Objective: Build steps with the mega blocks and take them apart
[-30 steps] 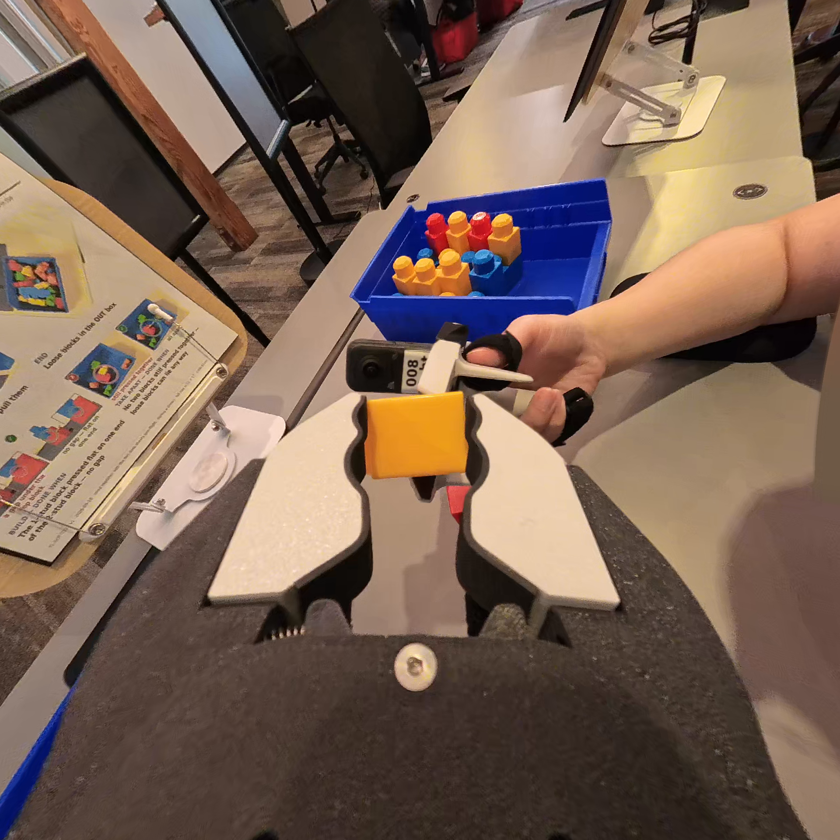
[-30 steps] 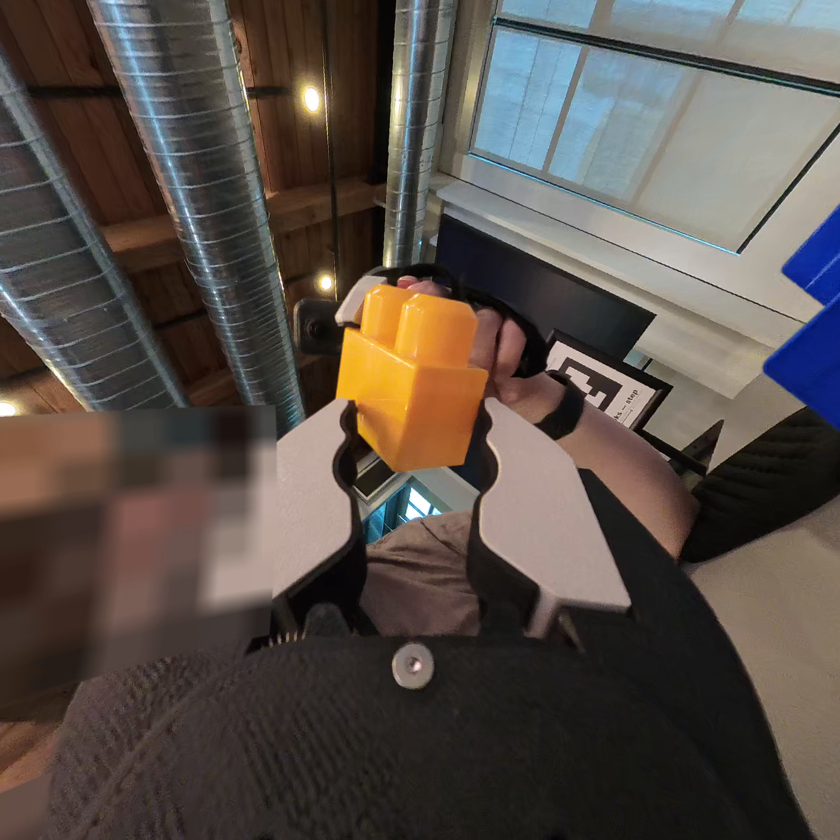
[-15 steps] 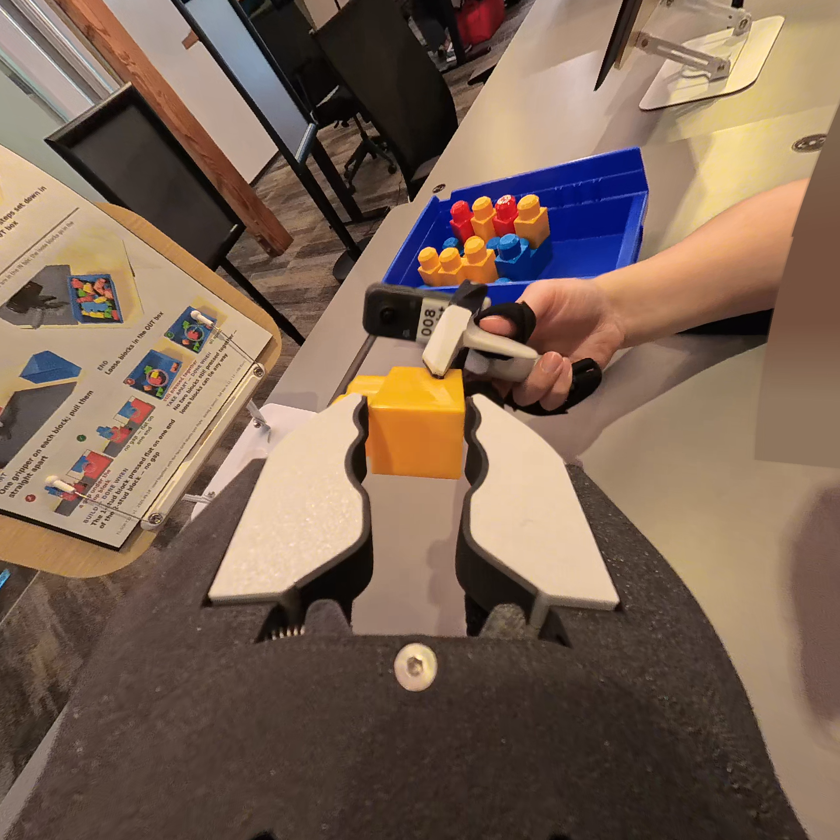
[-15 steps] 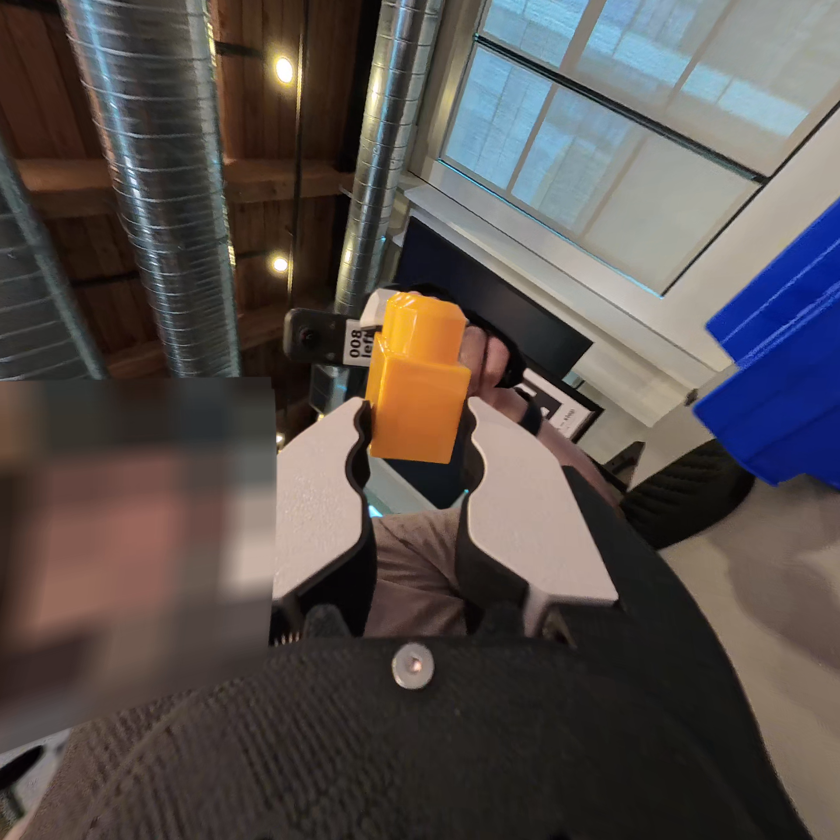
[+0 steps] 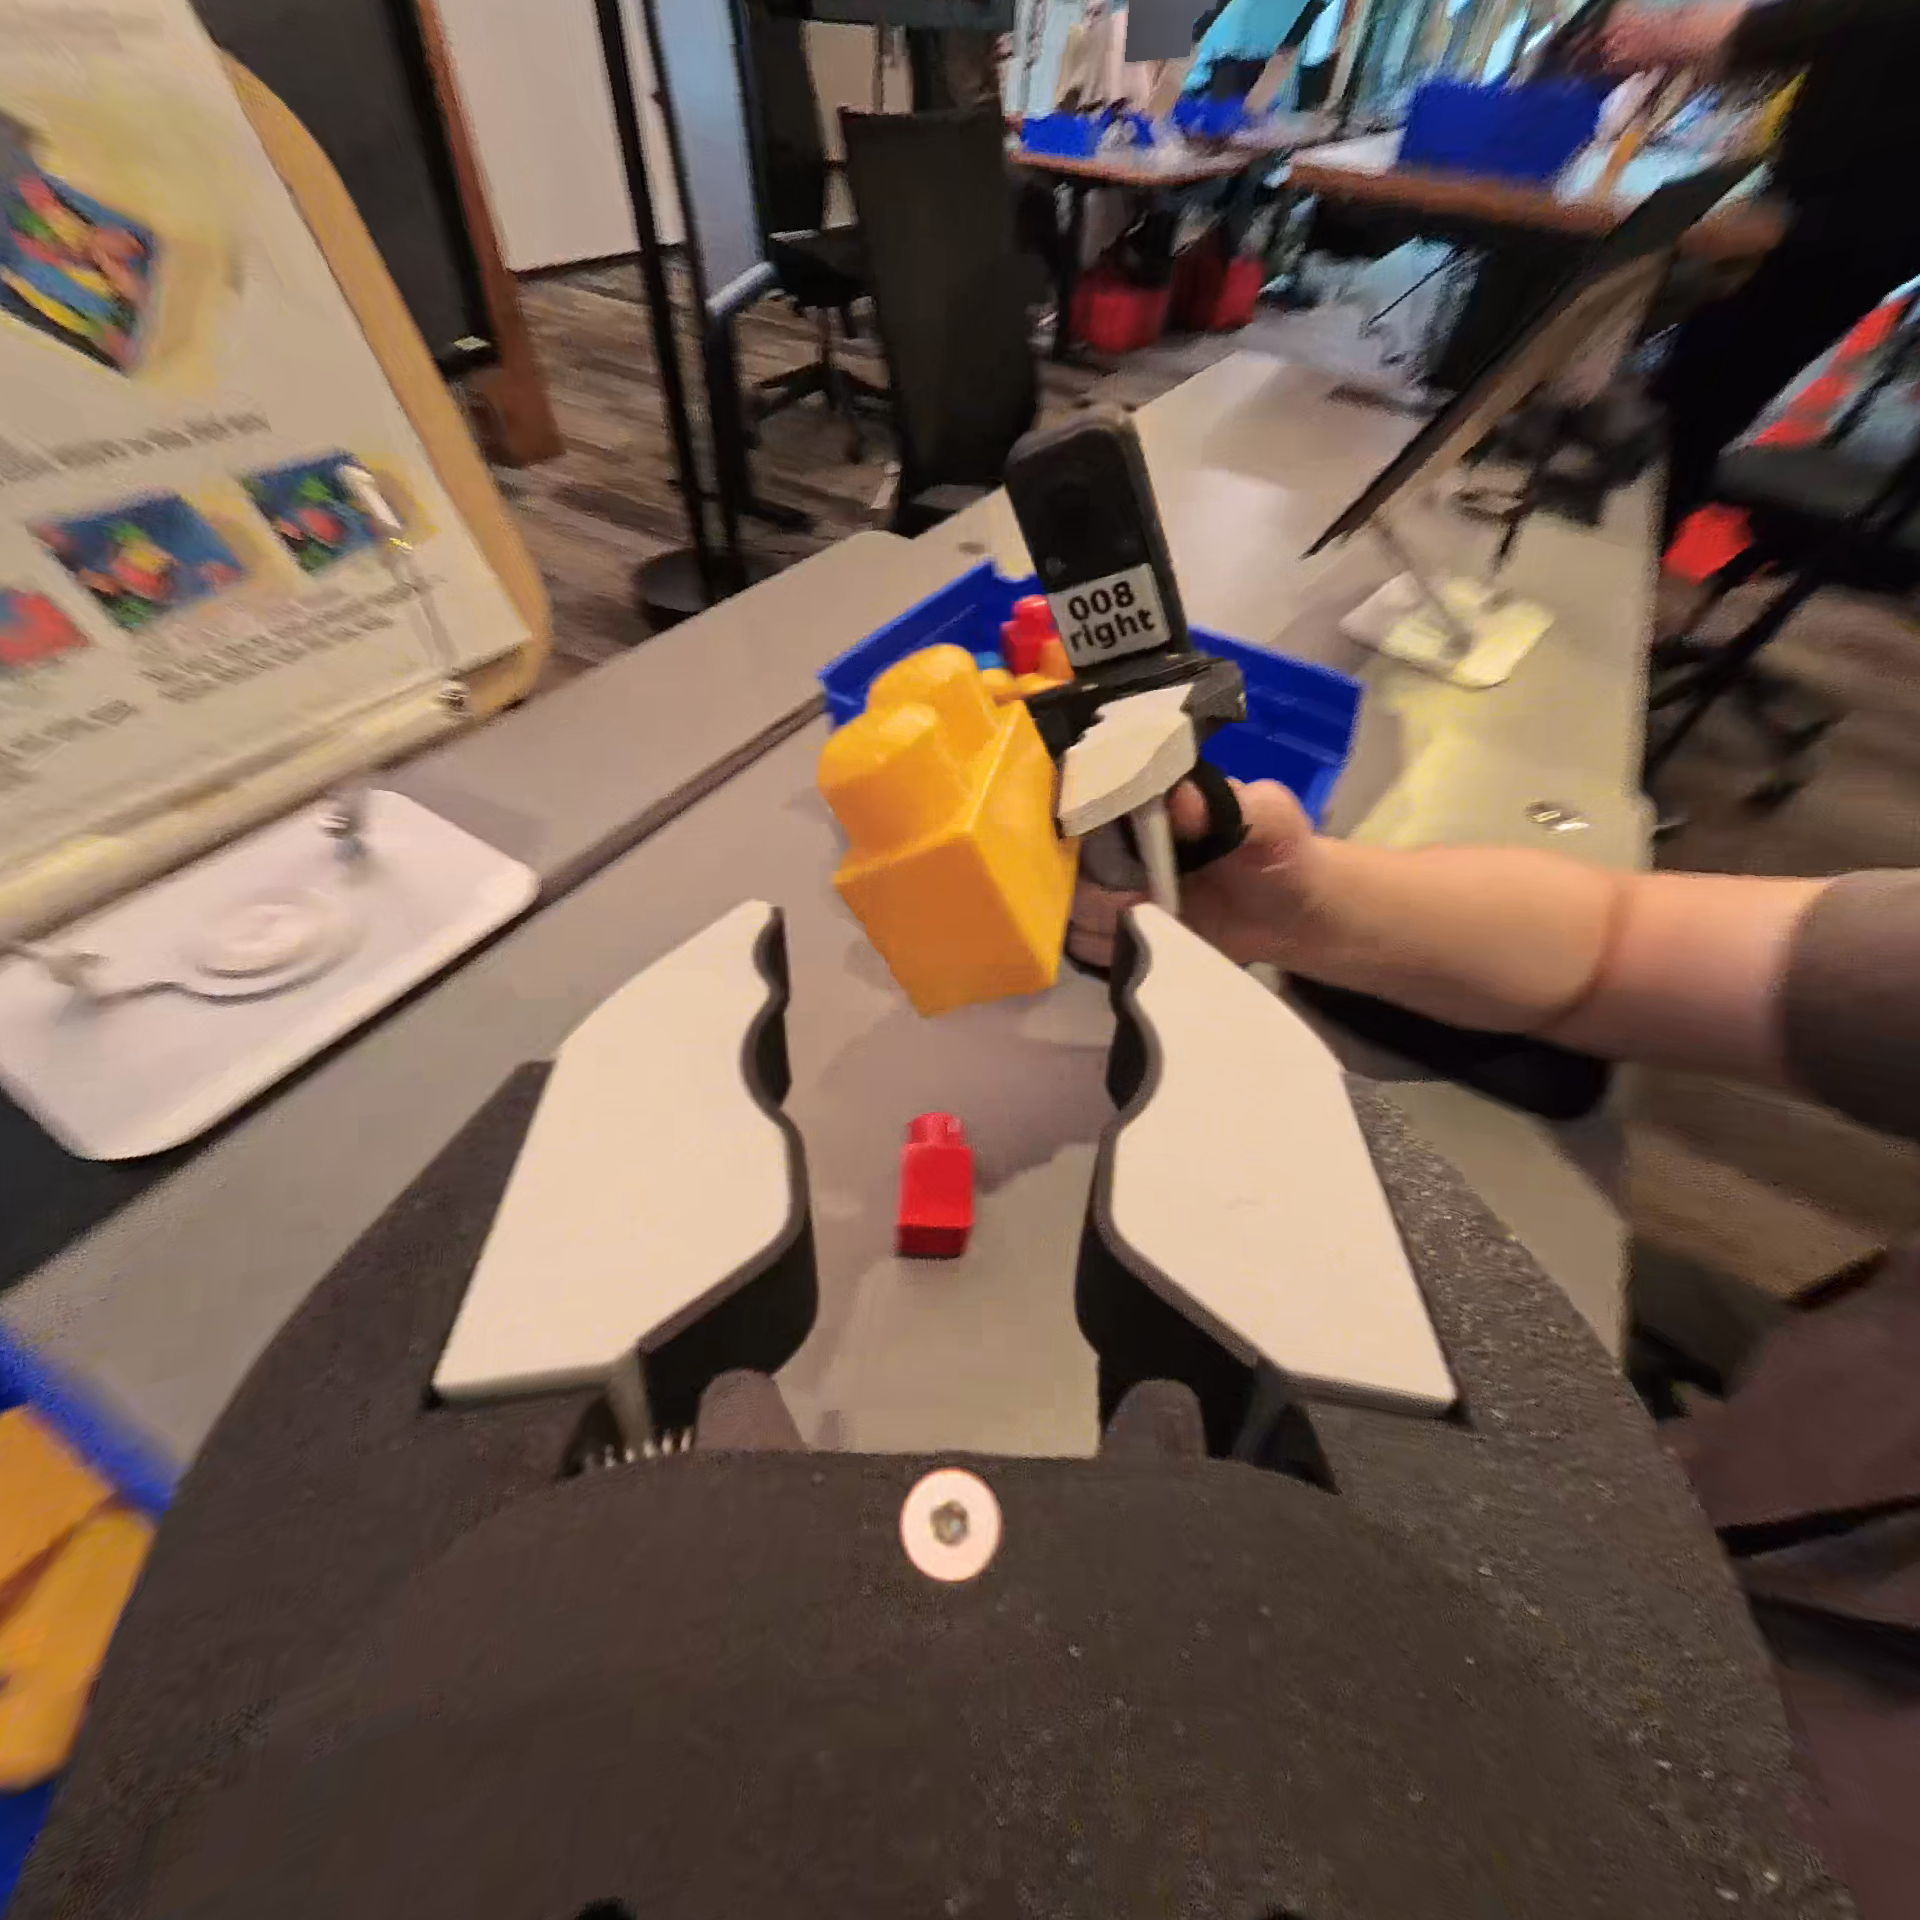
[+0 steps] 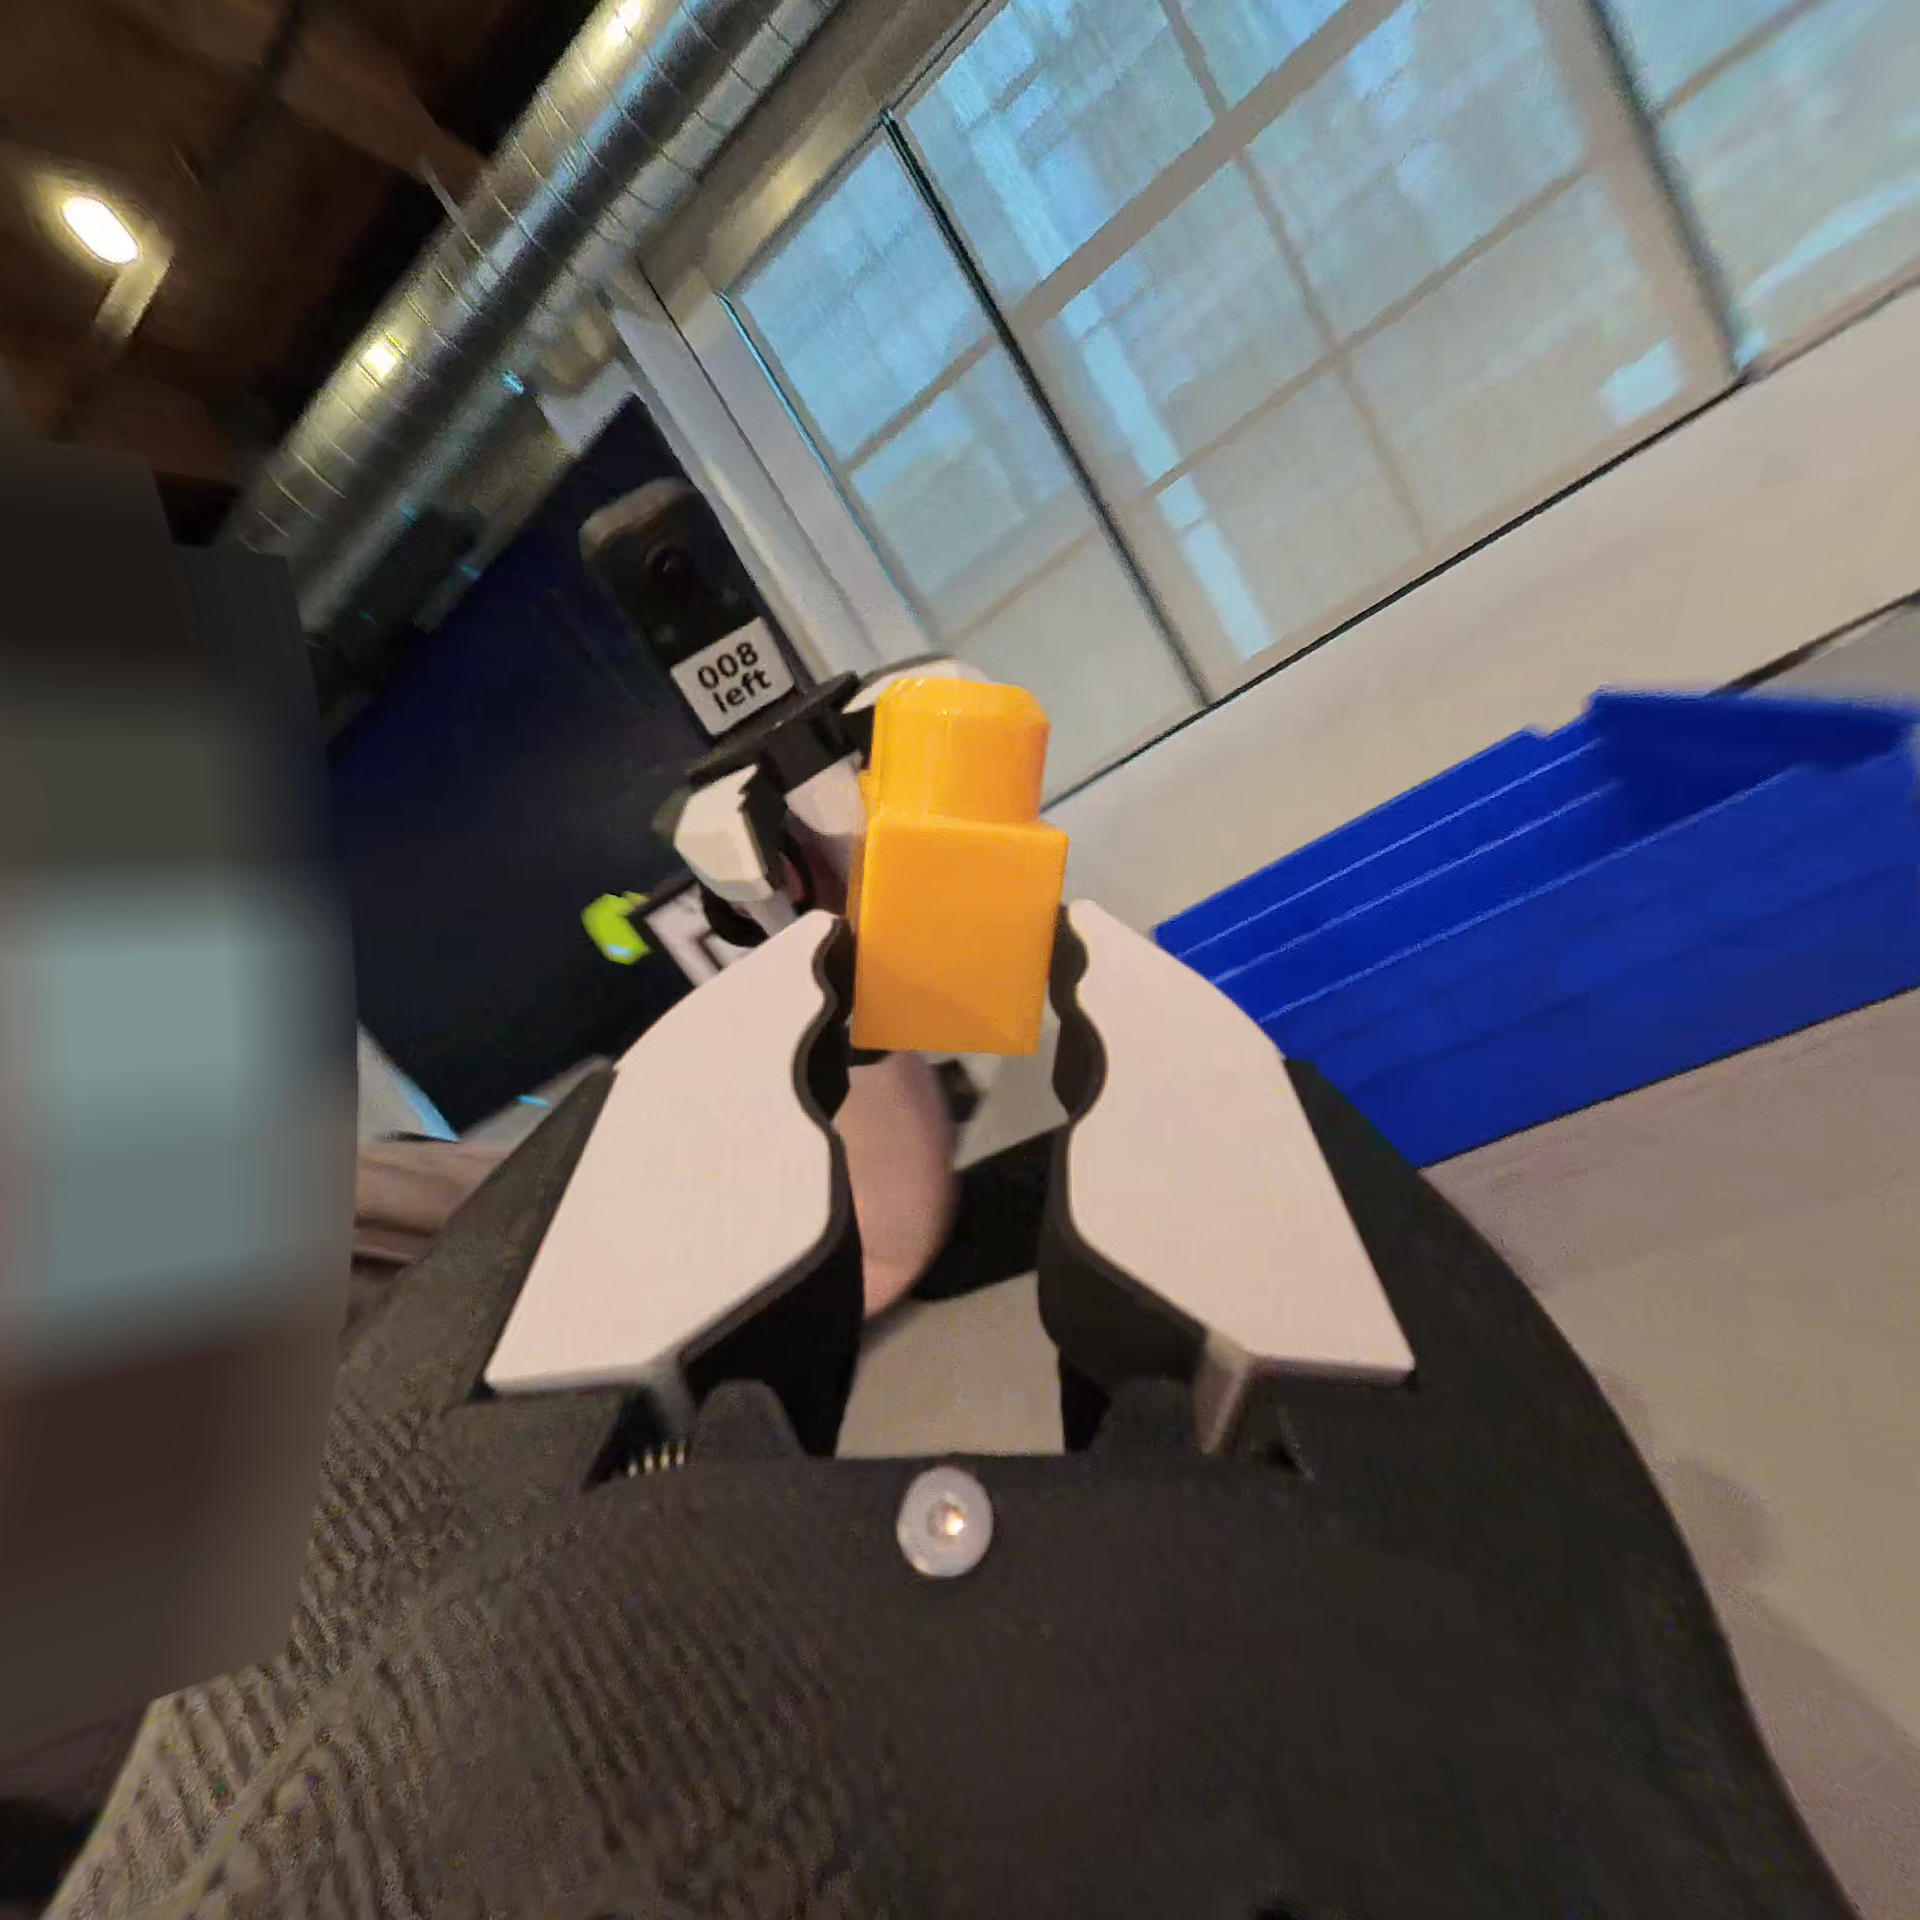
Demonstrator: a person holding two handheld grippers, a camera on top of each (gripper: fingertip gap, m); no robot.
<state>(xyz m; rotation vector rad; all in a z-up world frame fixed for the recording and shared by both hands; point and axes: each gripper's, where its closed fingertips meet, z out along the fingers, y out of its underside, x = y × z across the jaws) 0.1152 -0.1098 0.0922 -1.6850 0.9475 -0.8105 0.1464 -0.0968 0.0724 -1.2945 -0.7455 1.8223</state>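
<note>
Orange block (image 6: 951,914) pinched in right gripper (image 6: 948,961), tilted.

Blue bin (image 5: 1283,717) half hidden behind orange block (image 5: 951,842); its contents unclear.

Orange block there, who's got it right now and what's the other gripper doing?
The right gripper is shut on the orange block, holding it in the air above the grey table. The left gripper is open and empty, just short of the block. A small red block lies on the table under the left gripper, and more blocks sit in the blue bin behind.
</note>
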